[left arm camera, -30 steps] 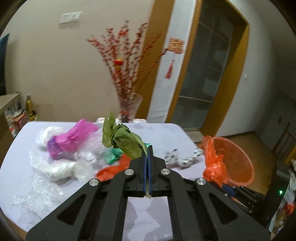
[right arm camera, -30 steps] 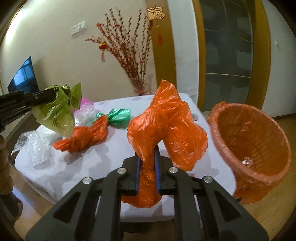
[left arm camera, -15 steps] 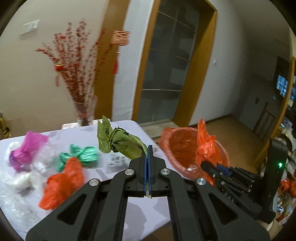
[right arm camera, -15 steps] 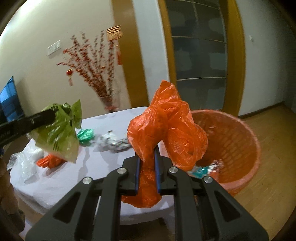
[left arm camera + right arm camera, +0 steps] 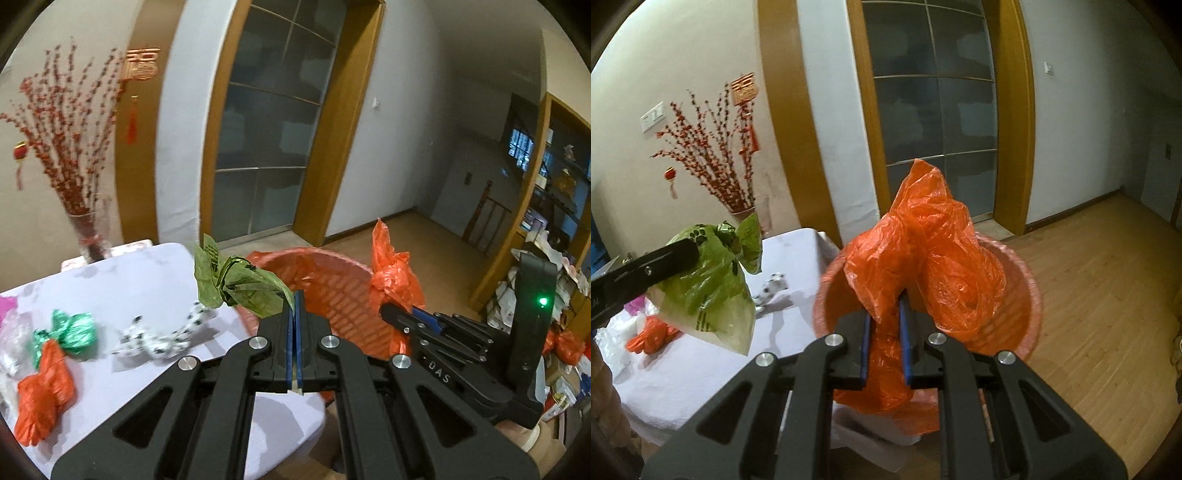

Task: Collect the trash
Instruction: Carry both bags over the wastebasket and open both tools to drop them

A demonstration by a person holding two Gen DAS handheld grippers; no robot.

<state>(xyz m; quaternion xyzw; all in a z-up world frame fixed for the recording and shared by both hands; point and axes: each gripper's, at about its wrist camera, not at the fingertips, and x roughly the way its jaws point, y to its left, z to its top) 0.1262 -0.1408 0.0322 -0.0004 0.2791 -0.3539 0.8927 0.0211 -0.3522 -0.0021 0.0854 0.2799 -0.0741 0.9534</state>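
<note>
- On the table (image 5: 110, 288) at the far left, trash waits for us: an orange wad (image 5: 44, 398), a green wad (image 5: 75, 334) touching its top, clear plastic at the edge, and a spotted scrap (image 5: 162, 338) nearer the middle.
- A vase of red branches (image 5: 66, 147) stands at the table's back; we judge it is no trash.
- Our left gripper (image 5: 295, 314) has its jaws pressed together on a green bag (image 5: 240, 288), which sticks up and leftward from the tips, over the table's corner and just beside the basket's rim.
- From the right wrist view the green bag (image 5: 709, 280) hangs clear of the table, held aloft.
- The basket (image 5: 332, 291) stands on the floor against the table's right edge; what lies inside it is mostly hidden by the bags.
- Our right gripper (image 5: 884, 317) is clamped on an orange bag (image 5: 923, 258), which hangs right above the basket (image 5: 1030, 295) opening.
- So we judge two pieces are at the drop point but not yet let go.
- Left to do: open both grippers over the basket, then fetch the four or so pieces on the table.
</note>
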